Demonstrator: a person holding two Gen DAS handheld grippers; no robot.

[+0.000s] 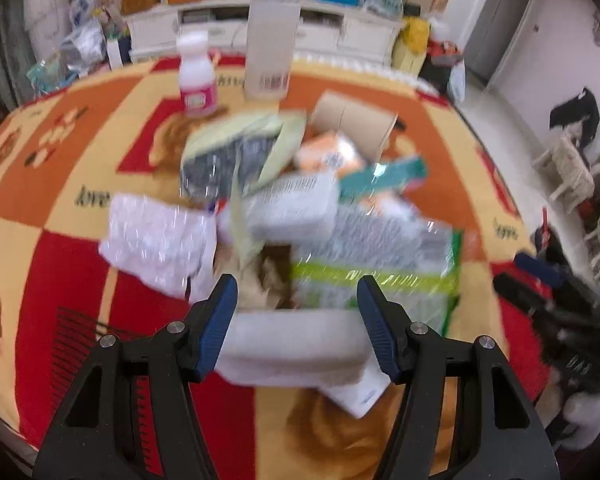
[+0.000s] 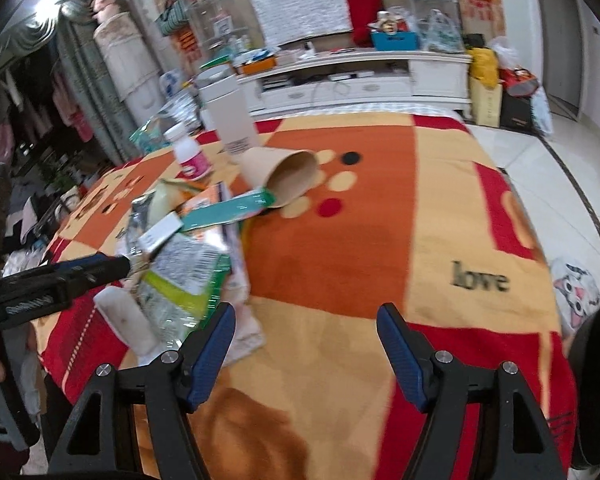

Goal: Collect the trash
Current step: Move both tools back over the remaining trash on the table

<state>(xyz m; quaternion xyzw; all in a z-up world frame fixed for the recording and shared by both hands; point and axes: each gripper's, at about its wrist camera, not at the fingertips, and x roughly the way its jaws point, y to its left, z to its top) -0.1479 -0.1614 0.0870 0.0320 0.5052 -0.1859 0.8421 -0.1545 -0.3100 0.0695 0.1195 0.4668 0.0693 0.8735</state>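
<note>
A heap of trash lies on an orange, red and yellow blanket (image 1: pixel 40 240). It holds a green-edged plastic wrapper (image 1: pixel 380 264), a crumpled clear bag (image 1: pixel 156 240), an orange packet (image 1: pixel 328 156), a teal strip (image 1: pixel 384 178) and a tipped brown paper cup (image 1: pixel 356 120). A white object (image 1: pixel 296 344) lies between the fingers of my open left gripper (image 1: pixel 298 300); I cannot tell whether they touch it. In the right wrist view the cup (image 2: pixel 288 176) and wrapper (image 2: pixel 180 288) lie left of my open, empty right gripper (image 2: pixel 306 328), and the left gripper (image 2: pixel 80 272) reaches in.
A white bottle with a pink label (image 1: pixel 196 76) and a tall white carton (image 1: pixel 270 40) stand upright behind the heap. A white TV cabinet (image 2: pixel 360 76) crowded with items is beyond the blanket. Tiled floor (image 2: pixel 560 184) lies to the right.
</note>
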